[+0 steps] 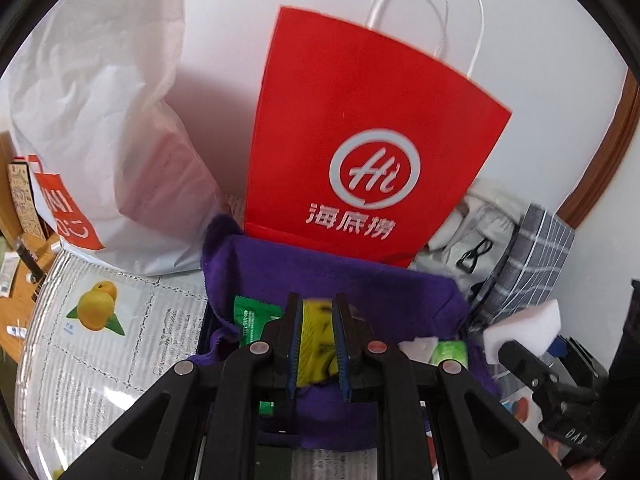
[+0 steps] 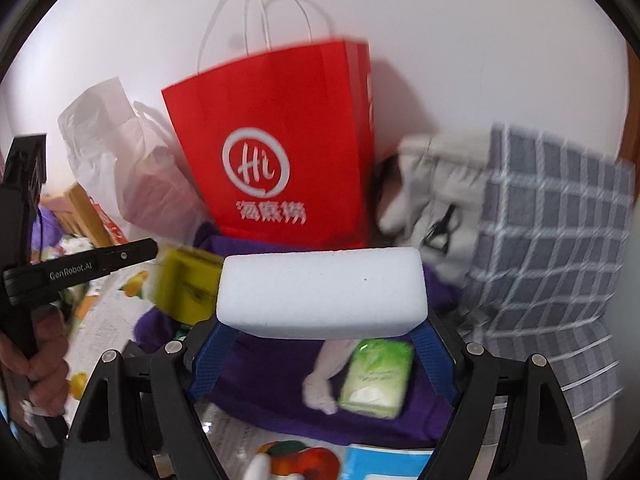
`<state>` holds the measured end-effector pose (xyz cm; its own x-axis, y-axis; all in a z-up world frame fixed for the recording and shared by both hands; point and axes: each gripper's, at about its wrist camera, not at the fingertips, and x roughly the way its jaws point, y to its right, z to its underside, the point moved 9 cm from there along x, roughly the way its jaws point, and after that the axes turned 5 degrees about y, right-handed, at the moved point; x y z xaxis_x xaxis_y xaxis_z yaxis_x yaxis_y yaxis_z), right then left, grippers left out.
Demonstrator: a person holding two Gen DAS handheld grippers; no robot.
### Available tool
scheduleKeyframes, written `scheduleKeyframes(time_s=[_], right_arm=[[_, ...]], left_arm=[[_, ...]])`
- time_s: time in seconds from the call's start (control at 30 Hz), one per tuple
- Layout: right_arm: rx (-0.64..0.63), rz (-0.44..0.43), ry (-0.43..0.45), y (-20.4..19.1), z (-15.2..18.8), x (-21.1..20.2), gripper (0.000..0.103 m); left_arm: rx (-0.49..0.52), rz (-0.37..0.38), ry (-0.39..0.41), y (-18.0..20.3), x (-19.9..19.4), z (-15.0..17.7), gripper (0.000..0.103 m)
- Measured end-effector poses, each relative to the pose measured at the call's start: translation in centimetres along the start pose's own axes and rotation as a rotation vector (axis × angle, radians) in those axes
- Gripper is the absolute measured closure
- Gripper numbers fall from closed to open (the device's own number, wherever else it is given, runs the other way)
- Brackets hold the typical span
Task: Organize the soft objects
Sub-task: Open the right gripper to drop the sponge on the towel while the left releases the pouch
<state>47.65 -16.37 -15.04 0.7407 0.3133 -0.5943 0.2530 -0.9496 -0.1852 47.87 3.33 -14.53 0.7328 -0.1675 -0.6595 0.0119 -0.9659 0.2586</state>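
Note:
My left gripper (image 1: 318, 344) is shut on a yellow tissue pack (image 1: 316, 344), held above a box lined with purple cloth (image 1: 360, 276). The pack also shows in the right wrist view (image 2: 188, 284). My right gripper (image 2: 322, 332) is shut on a white sponge block (image 2: 322, 292), held over the same purple cloth (image 2: 272, 380). The sponge also shows at the right of the left wrist view (image 1: 524, 330). A light green tissue pack (image 2: 376, 376) and a white soft item (image 2: 320, 380) lie on the cloth. A green packet (image 1: 252, 316) lies at the cloth's left side.
A red paper bag (image 1: 360, 140) stands right behind the box against the wall. A white plastic bag (image 1: 100, 128) is to its left, a grey bag (image 2: 440, 200) and checked cloth (image 2: 552, 240) to its right. The table has a fruit-print cover (image 1: 100, 320).

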Motion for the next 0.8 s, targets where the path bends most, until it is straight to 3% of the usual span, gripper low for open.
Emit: scheduleKeyframes(time_s=[0.1, 0.53, 0.8], right_arm=[[0.035, -0.024, -0.033, 0.3, 0.8, 1.5, 0.021], [-0.002, 0.032, -0.095, 0.6, 2.7, 4.3, 0.021], [-0.038, 0.045, -0.186, 0.4, 4.4, 6.0, 0.021]], left_arm=[[-0.015, 0.004, -0.017, -0.5, 0.7, 0.3, 0.088], [-0.021, 0.005, -0.043, -1.3, 1.9, 0.7, 0.088], [-0.035, 0.002, -0.057, -2.0, 2.0, 0.9, 0.088]])
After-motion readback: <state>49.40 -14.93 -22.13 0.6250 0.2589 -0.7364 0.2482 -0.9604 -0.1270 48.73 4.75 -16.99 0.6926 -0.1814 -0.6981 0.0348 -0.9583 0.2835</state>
